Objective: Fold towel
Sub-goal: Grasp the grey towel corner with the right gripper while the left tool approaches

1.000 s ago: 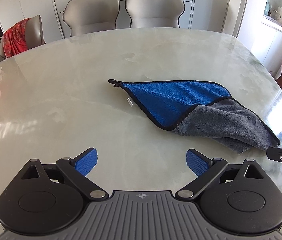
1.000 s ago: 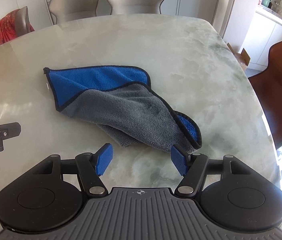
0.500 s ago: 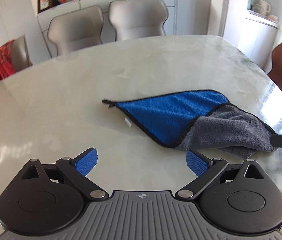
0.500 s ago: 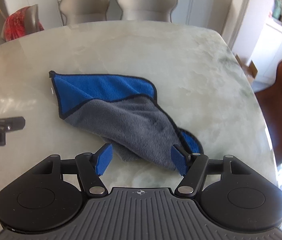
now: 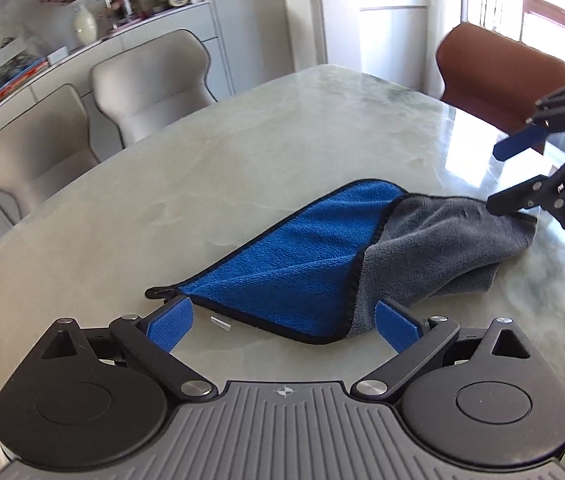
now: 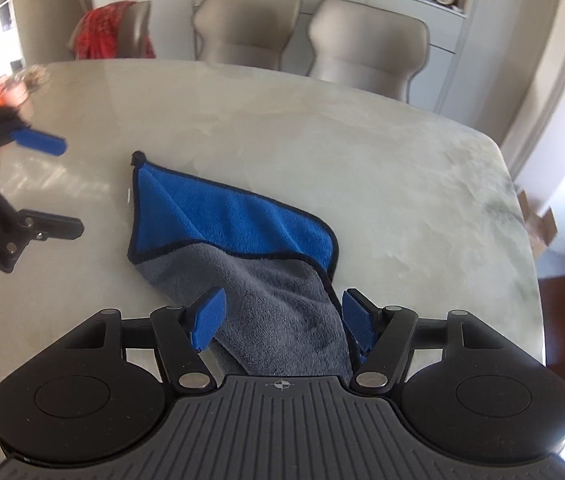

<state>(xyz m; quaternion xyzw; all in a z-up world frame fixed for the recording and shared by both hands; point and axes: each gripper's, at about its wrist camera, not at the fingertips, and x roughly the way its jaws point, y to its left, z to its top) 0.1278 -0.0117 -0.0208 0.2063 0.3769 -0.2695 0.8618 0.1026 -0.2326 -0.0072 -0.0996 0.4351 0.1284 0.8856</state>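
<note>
**Marble table: towel loosely doubled, both jaws apart**

Towel [image 6: 242, 248] lies mid-table [image 6: 402, 168], grey flap over blue, rumpled. Right gripper [image 6: 282, 320] straddles the grey end, jaws spread, nothing held; left gripper [image 5: 282, 316] likewise at the blue corner. Risk: pinching one layer only drags the fold askew

Towel [image 5: 310, 268] lies on table [image 5: 162, 208], partly doubled over itself, folded flap toward 3 o'clock in left wrist view. Left gripper [image 5: 282, 322] at 6 o'clock of towel, jaws spread, straddling near corner; hanging loop [image 5: 154, 292] at 9 o'clock of it, just beside left finger. Right gripper [image 5: 510, 178] at 2 o'clock, at towel's far end. Right wrist view: towel end sits between right gripper's [image 6: 280, 322] spread fingers; left gripper [image 6: 58, 188] at 9 o'clock. Two chairs [image 6: 310, 36] behind table at 12 o'clock; another chair [image 5: 502, 68] at 1 o'clock in left view.
</note>
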